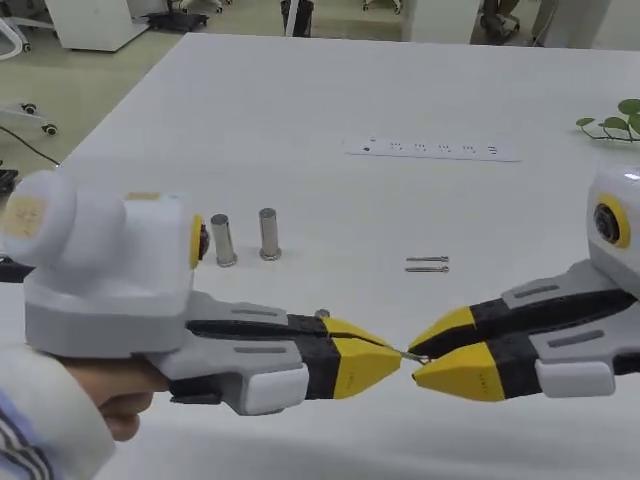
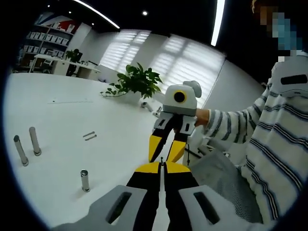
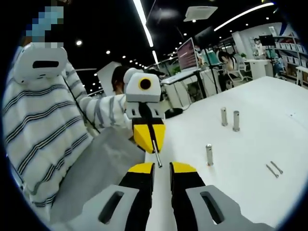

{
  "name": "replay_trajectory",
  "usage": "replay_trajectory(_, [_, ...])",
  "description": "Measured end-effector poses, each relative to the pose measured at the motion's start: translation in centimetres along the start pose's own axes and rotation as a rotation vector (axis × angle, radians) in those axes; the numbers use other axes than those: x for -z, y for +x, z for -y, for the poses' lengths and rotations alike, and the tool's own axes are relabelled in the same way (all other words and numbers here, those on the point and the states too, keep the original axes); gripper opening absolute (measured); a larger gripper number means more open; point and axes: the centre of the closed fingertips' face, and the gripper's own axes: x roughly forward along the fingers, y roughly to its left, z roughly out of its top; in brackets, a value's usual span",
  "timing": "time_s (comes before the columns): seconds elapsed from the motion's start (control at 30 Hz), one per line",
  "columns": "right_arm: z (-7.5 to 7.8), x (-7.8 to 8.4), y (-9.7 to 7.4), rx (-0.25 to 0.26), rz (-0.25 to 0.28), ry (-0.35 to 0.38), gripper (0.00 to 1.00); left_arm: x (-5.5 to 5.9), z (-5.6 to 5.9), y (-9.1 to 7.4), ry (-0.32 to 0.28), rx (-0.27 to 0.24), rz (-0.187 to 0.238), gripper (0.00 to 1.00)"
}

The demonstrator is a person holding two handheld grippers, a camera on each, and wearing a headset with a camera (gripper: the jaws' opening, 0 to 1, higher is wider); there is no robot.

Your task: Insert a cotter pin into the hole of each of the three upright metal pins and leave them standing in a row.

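The cotter pin (image 3: 156, 155) is in the air above the near edge of the table (image 1: 300, 110). It is held by one end in the left gripper (image 2: 162, 166), whose jaws are pressed together on it, so the thin free end points toward the right gripper (image 3: 162, 168). The right gripper has its jaws apart, one on each side of that free end, and they hold nothing. Just behind the left gripper stands the nearest upright pin (image 1: 322, 314); the two other upright pins (image 1: 268, 233) stand side by side further in, toward the left edge. Two loose cotter pins (image 1: 427, 264) lie together in the middle of the table, and a power strip (image 1: 430, 150) lies near the far edge. I judge that no hole is filled yet, and this looks like a hand-over or a re-grip for the first insertion. The next move asks the right jaws to close gently on the free end, then a careful aim at the small hole.
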Motion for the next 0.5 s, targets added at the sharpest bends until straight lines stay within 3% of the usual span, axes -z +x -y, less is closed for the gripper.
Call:
replay_trajectory(0.23, [-0.43,0.49,-0.13,-0.013,-0.028,-0.029,0.09,0.25,0.37,0.11,0.018,0.014,-0.008,0.00])
replay_trajectory(0.5, [-0.52,0.35,-0.18,-0.023,-0.014,-0.011,0.05,0.57,0.29,-0.07,0.028,0.013,-0.026,0.00])
